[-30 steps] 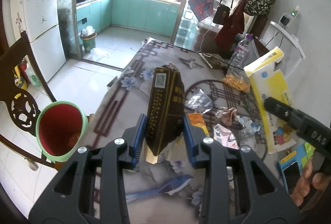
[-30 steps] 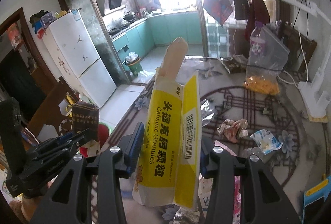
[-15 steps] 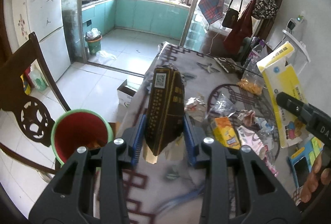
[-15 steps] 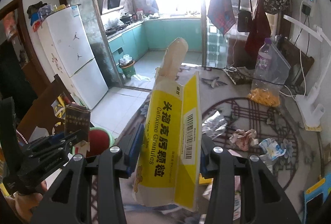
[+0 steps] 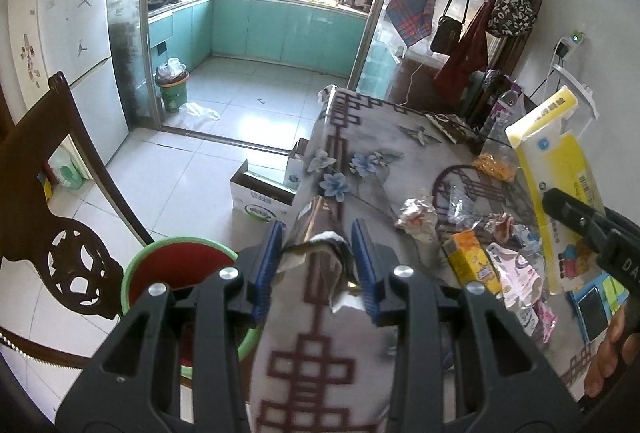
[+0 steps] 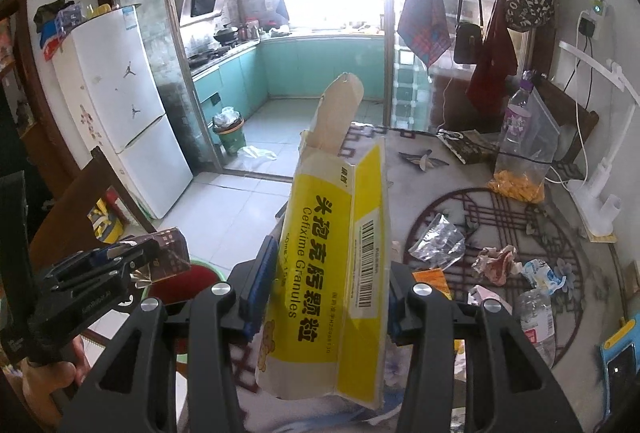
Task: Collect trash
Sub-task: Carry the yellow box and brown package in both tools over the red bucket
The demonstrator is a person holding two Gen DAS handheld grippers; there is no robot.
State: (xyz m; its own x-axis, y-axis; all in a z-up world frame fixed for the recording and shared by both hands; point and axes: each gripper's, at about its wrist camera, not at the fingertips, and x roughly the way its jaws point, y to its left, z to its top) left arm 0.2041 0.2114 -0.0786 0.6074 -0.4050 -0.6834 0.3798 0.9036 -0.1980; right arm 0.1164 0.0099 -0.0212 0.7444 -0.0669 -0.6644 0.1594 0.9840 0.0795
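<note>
Your left hand-held gripper (image 5: pixel 319 261) was clamped on a dark brown packet (image 5: pixel 320 233), tipped forward at the tabletop (image 5: pixel 384 137) edge, beside the red bin (image 5: pixel 176 269) on the floor. Your right hand-held gripper (image 6: pixel 328 285) gripped an upright yellow medicine box (image 6: pixel 336 253) above the tabletop, where wrappers (image 6: pixel 496 261) lay scattered.
</note>
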